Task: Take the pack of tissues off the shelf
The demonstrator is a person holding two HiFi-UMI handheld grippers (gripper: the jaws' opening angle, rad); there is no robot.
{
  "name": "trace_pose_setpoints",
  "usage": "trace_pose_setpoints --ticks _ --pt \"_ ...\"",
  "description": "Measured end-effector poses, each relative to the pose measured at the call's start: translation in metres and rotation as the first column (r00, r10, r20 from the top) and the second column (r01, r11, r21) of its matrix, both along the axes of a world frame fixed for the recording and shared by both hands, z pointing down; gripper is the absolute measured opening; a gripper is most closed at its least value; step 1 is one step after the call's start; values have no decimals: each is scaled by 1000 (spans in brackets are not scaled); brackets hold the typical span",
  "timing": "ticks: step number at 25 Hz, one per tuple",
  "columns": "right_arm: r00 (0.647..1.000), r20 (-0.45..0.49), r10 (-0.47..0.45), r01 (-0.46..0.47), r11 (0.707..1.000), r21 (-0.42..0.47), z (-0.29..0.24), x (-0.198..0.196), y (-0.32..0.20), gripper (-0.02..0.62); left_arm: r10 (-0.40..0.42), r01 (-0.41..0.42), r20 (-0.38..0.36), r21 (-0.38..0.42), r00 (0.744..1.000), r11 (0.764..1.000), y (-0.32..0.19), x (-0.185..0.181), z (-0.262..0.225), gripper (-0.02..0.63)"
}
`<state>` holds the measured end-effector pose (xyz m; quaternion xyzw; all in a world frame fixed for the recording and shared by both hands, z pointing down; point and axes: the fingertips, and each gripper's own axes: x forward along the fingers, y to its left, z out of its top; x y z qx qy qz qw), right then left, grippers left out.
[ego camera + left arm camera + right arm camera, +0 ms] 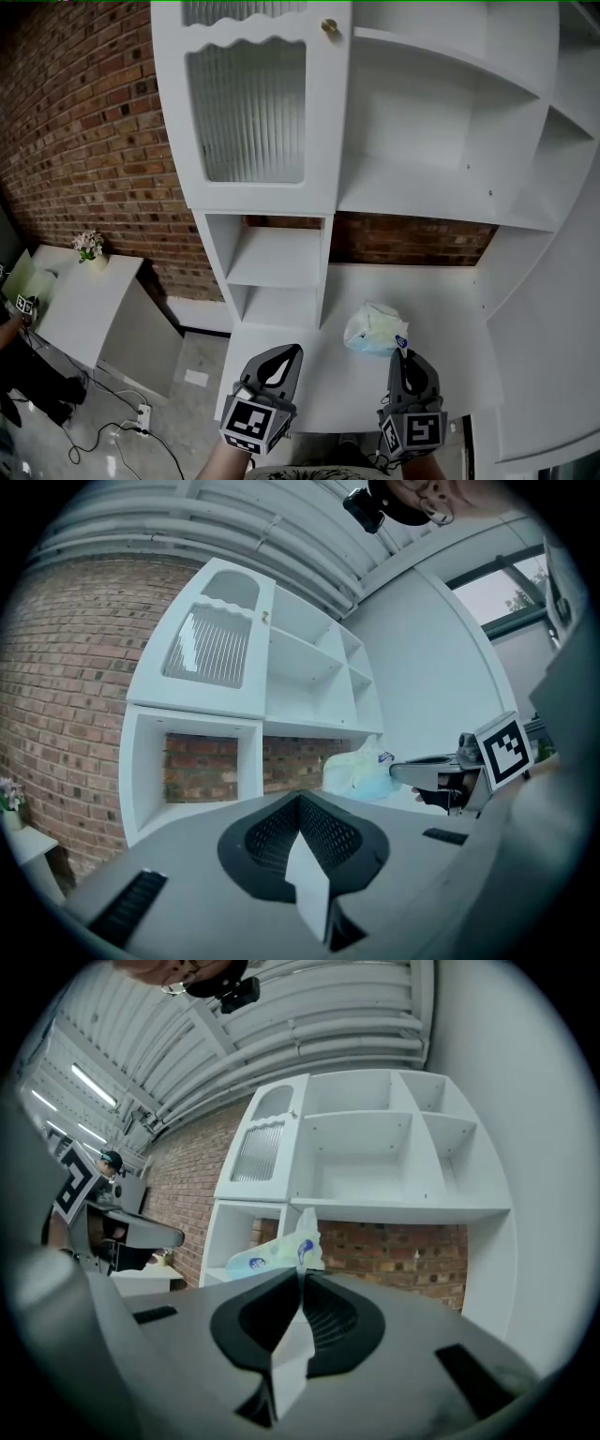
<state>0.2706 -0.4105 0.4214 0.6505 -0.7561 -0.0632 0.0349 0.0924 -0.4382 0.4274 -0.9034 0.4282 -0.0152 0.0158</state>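
Pinches soft pale-blue plastic pack of tissues by near corner in right gripper, likely for lifting; left gripper jaws together, empty.

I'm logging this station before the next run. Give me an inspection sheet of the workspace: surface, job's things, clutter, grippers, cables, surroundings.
Surface: white shelf unit, wide lower shelf mostly bare.
Job's things: pack of tissues on the lower shelf, towards its front.
Clutter: nothing seen on the shelves.
Grippers: right gripper has its fingers shut on a corner of the pack; left gripper has its fingers together with nothing between them, off to the pack's left.
Cables: loose cables on the floor, lower left.
Surroundings: brick wall; side table with flowers; ribbed-glass cabinet door closed.
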Motion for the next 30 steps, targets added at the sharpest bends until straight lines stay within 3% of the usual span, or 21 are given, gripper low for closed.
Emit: trace_pose_setpoints --ticks 11,30 --pt "998 -14 -65 65 998 -24 11 -27 12 14 -5 5 1 15 1000 1000 11 -11 2 14" --pt "998 -12 -67 67 998 -20 7 -41 6 12 -13 13 11 -2 1000 1000 7 -22 7 14"
